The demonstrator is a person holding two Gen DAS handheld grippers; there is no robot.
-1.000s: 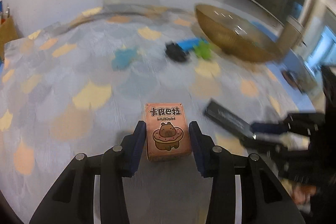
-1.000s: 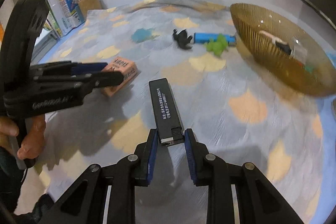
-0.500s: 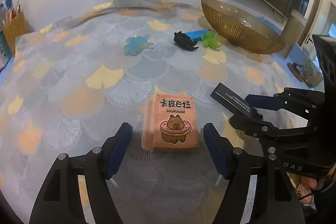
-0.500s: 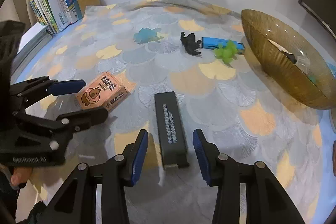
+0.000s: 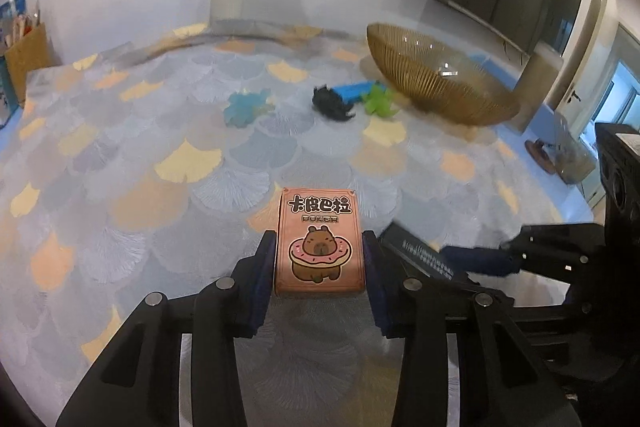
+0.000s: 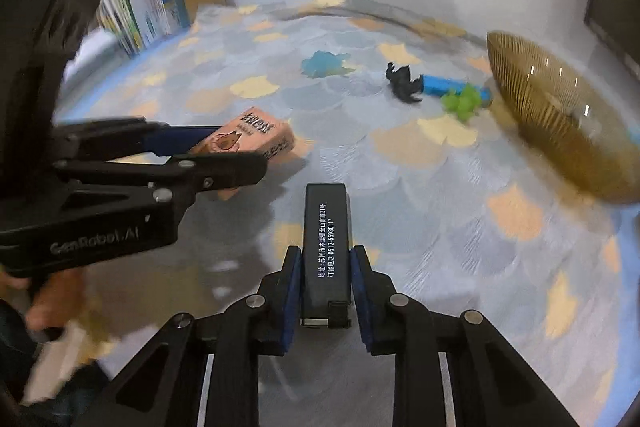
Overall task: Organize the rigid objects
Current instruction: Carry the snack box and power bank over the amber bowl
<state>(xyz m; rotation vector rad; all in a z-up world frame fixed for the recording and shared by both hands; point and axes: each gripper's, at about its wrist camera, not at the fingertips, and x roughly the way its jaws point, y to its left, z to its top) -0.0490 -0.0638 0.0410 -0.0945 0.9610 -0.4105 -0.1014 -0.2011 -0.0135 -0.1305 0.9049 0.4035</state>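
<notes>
A pink card box (image 5: 320,219) with a capybara picture lies on the patterned tablecloth (image 5: 160,187). My left gripper (image 5: 319,242) is closing on it, and both blue pads (image 5: 267,259) press against its long sides. In the right wrist view the same pink box (image 6: 276,137) sits between the left gripper's fingers (image 6: 224,179). My right gripper (image 6: 326,257) is shut on the near end of a long black box (image 6: 326,223) with white print. That black box (image 5: 416,251) lies just right of the pink one.
A golden wire bowl (image 5: 436,83) stands at the far right. In front of it lie a black figure (image 5: 332,103), a blue tube (image 5: 352,91) and a green toy (image 5: 380,103), with a blue toy (image 5: 248,105) further left. Books and a pencil holder (image 6: 160,7) line the far left edge.
Half a second ago both grippers stood open around their boxes. Both have since closed, the left on the pink card box and the right on the black box.
</notes>
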